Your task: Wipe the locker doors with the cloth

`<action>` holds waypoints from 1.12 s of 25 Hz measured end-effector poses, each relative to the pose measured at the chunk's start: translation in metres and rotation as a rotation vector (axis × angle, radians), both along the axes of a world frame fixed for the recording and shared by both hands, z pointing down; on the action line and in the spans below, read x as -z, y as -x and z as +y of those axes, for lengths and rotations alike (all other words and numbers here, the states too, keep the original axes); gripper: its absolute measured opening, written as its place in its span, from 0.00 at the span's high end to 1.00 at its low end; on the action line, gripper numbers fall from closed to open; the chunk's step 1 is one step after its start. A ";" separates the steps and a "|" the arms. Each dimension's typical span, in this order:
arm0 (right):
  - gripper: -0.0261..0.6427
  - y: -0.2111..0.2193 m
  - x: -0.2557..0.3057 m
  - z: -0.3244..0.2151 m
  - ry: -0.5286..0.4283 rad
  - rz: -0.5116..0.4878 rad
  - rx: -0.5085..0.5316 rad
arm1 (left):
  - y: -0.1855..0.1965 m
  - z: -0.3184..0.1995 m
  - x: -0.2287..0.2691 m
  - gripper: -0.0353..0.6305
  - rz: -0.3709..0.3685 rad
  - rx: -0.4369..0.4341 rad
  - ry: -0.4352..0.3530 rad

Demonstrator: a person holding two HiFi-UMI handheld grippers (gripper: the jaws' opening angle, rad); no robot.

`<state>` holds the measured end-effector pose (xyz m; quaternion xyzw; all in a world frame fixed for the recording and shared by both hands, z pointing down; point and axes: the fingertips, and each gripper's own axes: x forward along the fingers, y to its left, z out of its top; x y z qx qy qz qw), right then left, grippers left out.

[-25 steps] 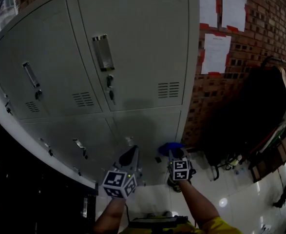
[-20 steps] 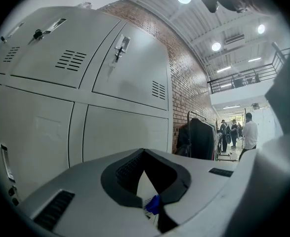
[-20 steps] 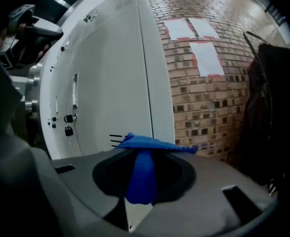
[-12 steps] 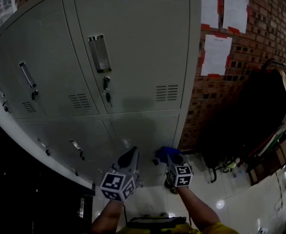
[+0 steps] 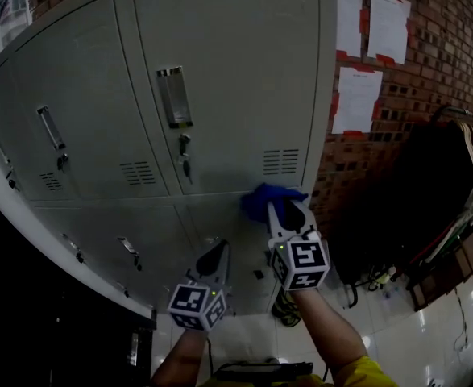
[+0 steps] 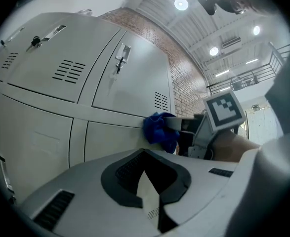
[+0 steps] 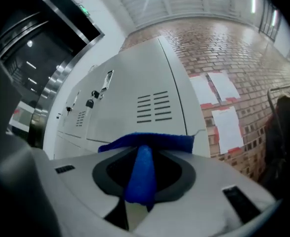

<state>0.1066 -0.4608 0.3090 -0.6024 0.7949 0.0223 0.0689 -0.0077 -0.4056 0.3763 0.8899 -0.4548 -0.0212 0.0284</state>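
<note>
A bank of grey metal lockers [image 5: 228, 79] fills the upper left of the head view, with handles, keys and vent slots on each door. My right gripper [image 5: 283, 208] is shut on a blue cloth [image 5: 264, 199], which touches the bottom edge of the upper right door, just below its vent [image 5: 281, 161]. In the right gripper view the cloth [image 7: 142, 174] runs between the closed jaws and spreads across their tips. My left gripper [image 5: 214, 260] hangs lower, in front of the lower doors, shut with nothing in it; its own view shows the cloth [image 6: 159, 131] ahead to the right.
A brick wall [image 5: 429, 47] with several paper sheets [image 5: 355, 95] stands right of the lockers. A dark rack of hanging clothes [image 5: 437, 192] is at the right. Cables [image 5: 284, 309] lie on the glossy tiled floor [image 5: 397, 337] below. A dark cabinet [image 5: 51, 329] is at the lower left.
My right gripper has risen with the blue cloth from near the lower door up to the bottom edge of the upper right door. The left gripper has hardly moved.
</note>
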 end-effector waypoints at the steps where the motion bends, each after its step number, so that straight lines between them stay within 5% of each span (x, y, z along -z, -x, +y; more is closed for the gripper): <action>1: 0.81 0.002 -0.015 -0.001 0.011 0.005 0.000 | 0.002 -0.001 -0.001 0.95 -0.003 0.004 0.004; 11: 0.81 0.001 -0.351 -0.019 0.541 -0.013 -0.088 | 0.026 -0.018 -0.040 0.95 -0.016 0.075 0.076; 15: 0.81 -0.002 -0.404 -0.017 0.570 0.032 -0.090 | 0.030 -0.015 -0.044 0.95 -0.023 0.075 0.086; 19: 0.81 0.009 -0.349 -0.009 0.510 -0.030 -0.028 | 0.036 -0.014 -0.053 0.95 -0.023 0.088 0.101; 25: 0.82 0.056 -0.059 0.028 0.105 -0.058 0.118 | 0.047 -0.011 -0.042 0.95 -0.014 0.106 0.074; 28: 0.82 0.071 0.024 0.015 0.002 -0.041 0.119 | 0.052 -0.011 -0.040 0.95 -0.006 0.120 0.070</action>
